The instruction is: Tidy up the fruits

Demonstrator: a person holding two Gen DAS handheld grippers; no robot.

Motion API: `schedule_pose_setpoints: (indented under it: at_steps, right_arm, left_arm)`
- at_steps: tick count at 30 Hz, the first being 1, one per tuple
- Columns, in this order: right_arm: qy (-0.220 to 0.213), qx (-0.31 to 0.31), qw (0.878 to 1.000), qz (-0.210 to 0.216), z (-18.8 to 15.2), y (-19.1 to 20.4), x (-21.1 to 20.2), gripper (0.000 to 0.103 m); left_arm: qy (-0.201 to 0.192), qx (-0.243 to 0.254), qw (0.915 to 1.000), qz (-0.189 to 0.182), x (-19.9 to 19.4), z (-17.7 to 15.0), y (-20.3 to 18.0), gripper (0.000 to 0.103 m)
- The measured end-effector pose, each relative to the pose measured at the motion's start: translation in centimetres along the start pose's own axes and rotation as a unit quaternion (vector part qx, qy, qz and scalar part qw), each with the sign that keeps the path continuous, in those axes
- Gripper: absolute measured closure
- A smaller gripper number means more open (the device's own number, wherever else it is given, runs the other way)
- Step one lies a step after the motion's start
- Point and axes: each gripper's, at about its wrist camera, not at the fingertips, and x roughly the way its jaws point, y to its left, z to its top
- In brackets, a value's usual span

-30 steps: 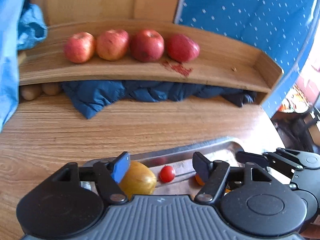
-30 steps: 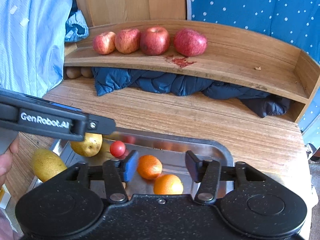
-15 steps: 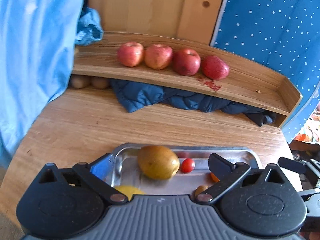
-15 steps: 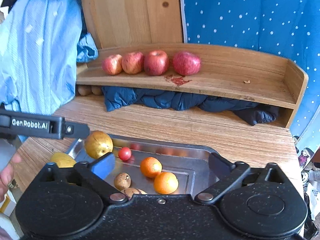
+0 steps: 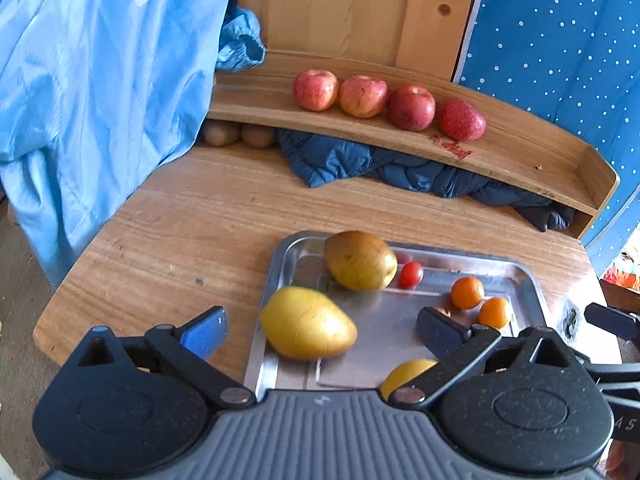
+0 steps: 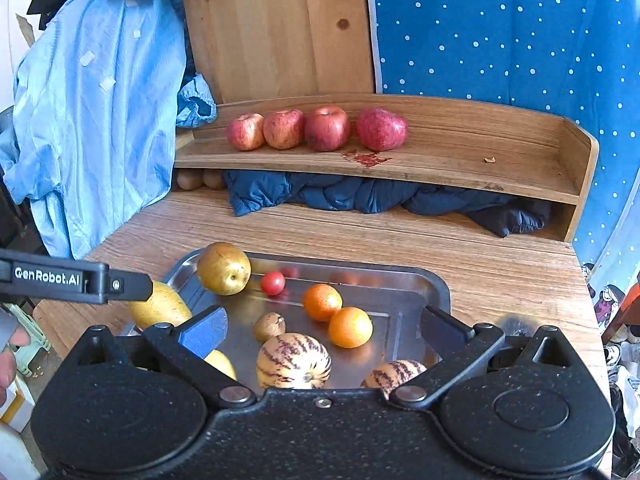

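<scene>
- Left wrist view showed my left gripper with its fingers spread wide and nothing between them, held above the near left corner of a metal tray on a wooden table.
- Below that gap lay a large yellow fruit on the tray's left rim; a brownish pear-like fruit sat at the far left corner, touching a small red tomato.
- Right wrist view showed my right gripper likewise spread and empty over the tray's near half.
- Four red apples stood in a row on a raised wooden shelf behind the table, with bare board to their right.
- I judged the step to be choosing the next fruit; neither gripper had hold of one (the apples looked already sorted).
- The next move, in my judgement, called for lowering one gripper around a single fruit, closing gently, then carrying it to the shelf.
- Only the right view showed two striped melons and a small brown fruit near two oranges; my left gripper's body hid the melons from its own camera.
- Only the left view showed the yellow fruit whole; in the right view the other gripper's arm crossed it.
</scene>
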Motion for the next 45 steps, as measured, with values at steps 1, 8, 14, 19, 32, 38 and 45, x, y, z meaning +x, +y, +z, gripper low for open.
schedule_pose_setpoints:
  at_steps: [1,8,14,19,32,38,45]
  right_arm:
    - [0.001,-0.001,1.0,-0.002,0.0,0.2,-0.2,0.001]
    - [-0.005,0.001,1.0,-0.012,-0.5,1.3,-2.0,0.001]
    - [-0.005,0.026,0.998,-0.049,-1.5,2.6,-3.4,0.001]
    - [-0.002,0.042,0.996,-0.073,-3.1,4.5,-4.7,0.001]
    - [-0.001,0.055,0.993,-0.105,-6.9,8.1,-7.1,0.001]
    - [0.004,0.045,0.993,-0.111,-7.1,8.9,-7.7,0.001]
    - [0.002,0.039,0.993,-0.113,-7.1,8.9,-7.9,0.001]
  left_arm:
    - [0.001,0.0,1.0,0.0,-0.1,-0.1,0.2,0.001]
    - [-0.002,0.016,0.9998,-0.015,-0.8,-0.5,1.5,0.001]
    - [-0.006,0.037,0.9988,-0.033,-1.9,-1.5,3.1,0.001]
    - [-0.008,0.054,0.9972,-0.051,-3.0,-3.3,4.4,0.001]
    - [-0.01,0.075,0.9941,-0.078,-4.8,-6.7,6.7,0.001]
    - [-0.01,0.07,0.9935,-0.089,-5.2,-7.2,7.1,0.001]
    - [-0.014,0.064,0.9936,-0.091,-5.5,-7.4,7.2,0.001]
